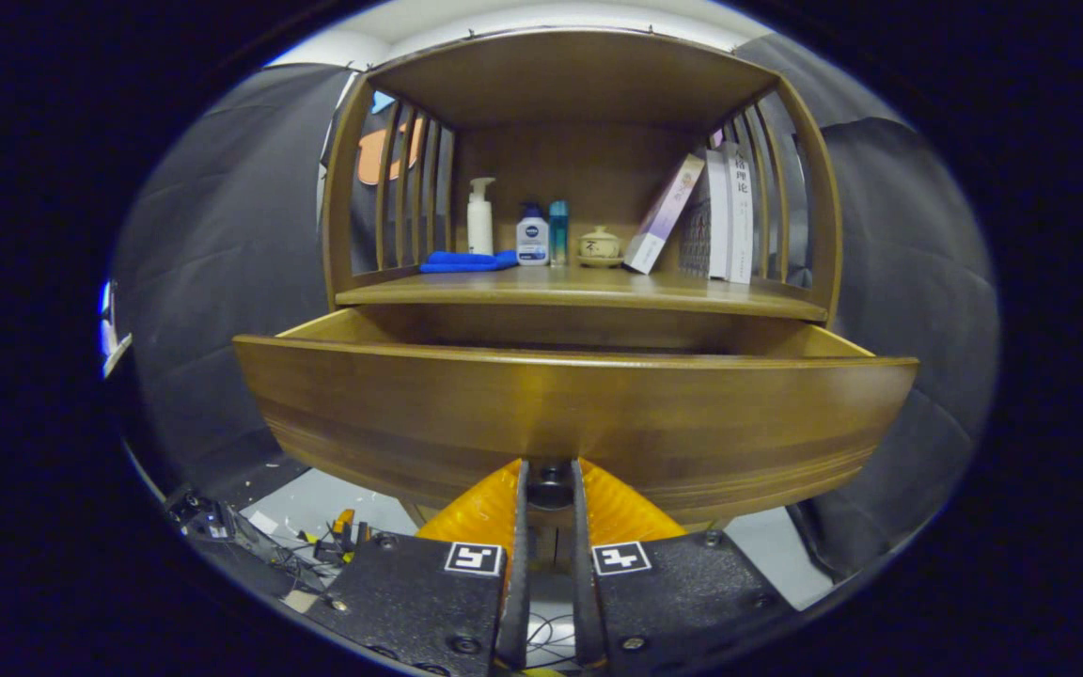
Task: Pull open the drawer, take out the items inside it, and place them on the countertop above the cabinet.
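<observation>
A wooden cabinet has a drawer [575, 414] pulled out toward me, its curved front panel close ahead. My gripper [551, 480] is shut on the drawer's dark round knob [551, 485], which sits between the two fingertips at the panel's lower middle. The drawer's inside is hidden behind the front panel, so its contents cannot be seen. Above the drawer lies the countertop [588, 290], a wooden shelf surface under a curved roof.
On the countertop stand a white pump bottle [479, 218], a small white bottle [532, 235], a teal bottle [557, 232], a lidded ceramic cup [599, 246], a folded blue cloth [466, 261] and leaning books [720, 212]. Cables and clutter [316, 541] lie on the floor below left.
</observation>
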